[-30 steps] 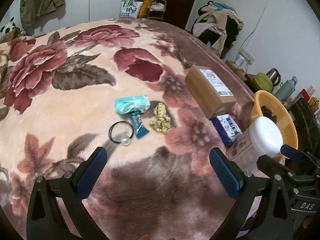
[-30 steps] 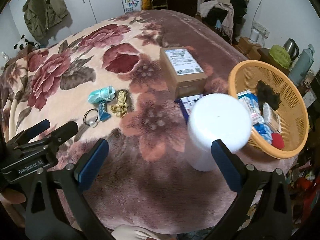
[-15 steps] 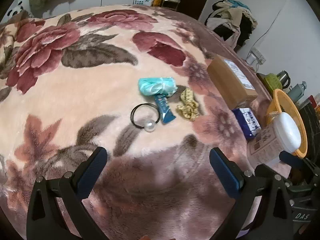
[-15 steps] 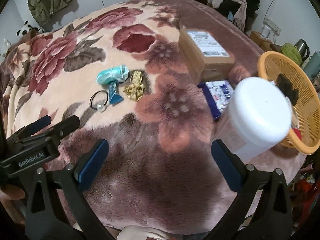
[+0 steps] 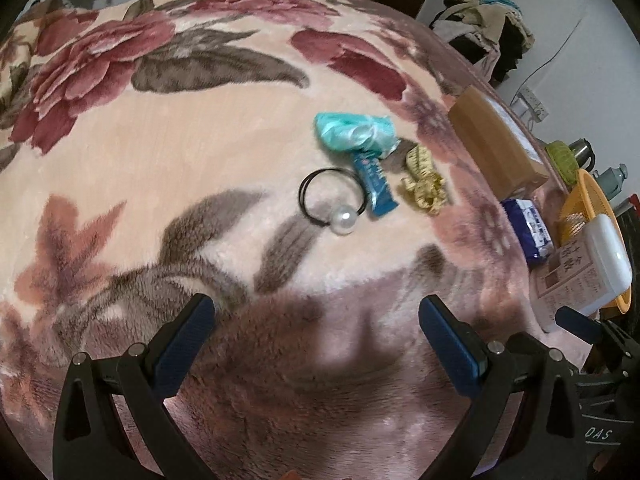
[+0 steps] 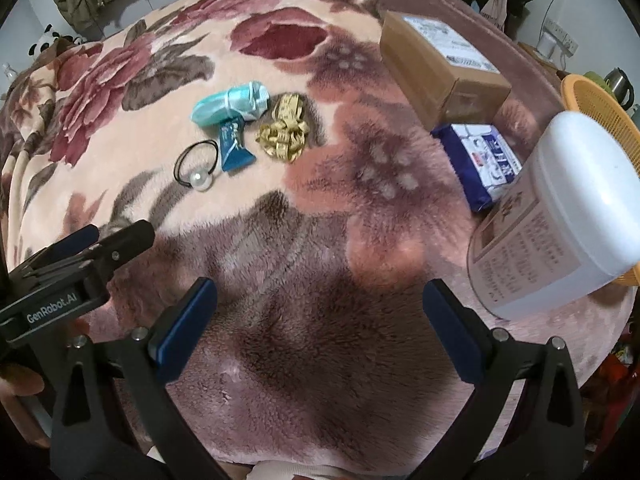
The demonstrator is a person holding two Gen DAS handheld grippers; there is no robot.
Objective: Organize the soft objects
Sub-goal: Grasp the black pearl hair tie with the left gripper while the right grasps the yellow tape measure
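The floral blanket (image 5: 168, 184) lies bare between both wide-spread grippers and the small-item cluster, giving unobstructed passage forward. The cluster sits tightly packed: hair tie (image 5: 331, 200), blue packet (image 5: 374, 186), teal bundle (image 5: 354, 134) and yellow tape measure (image 5: 423, 182) touch or nearly touch, leaving little finger room between them. To the right, the white-lidded jar (image 6: 560, 216) stands tall, blocking the way to the orange basket (image 6: 600, 108). The cardboard box (image 6: 440, 64) and blue pack (image 6: 480, 160) crowd that side.
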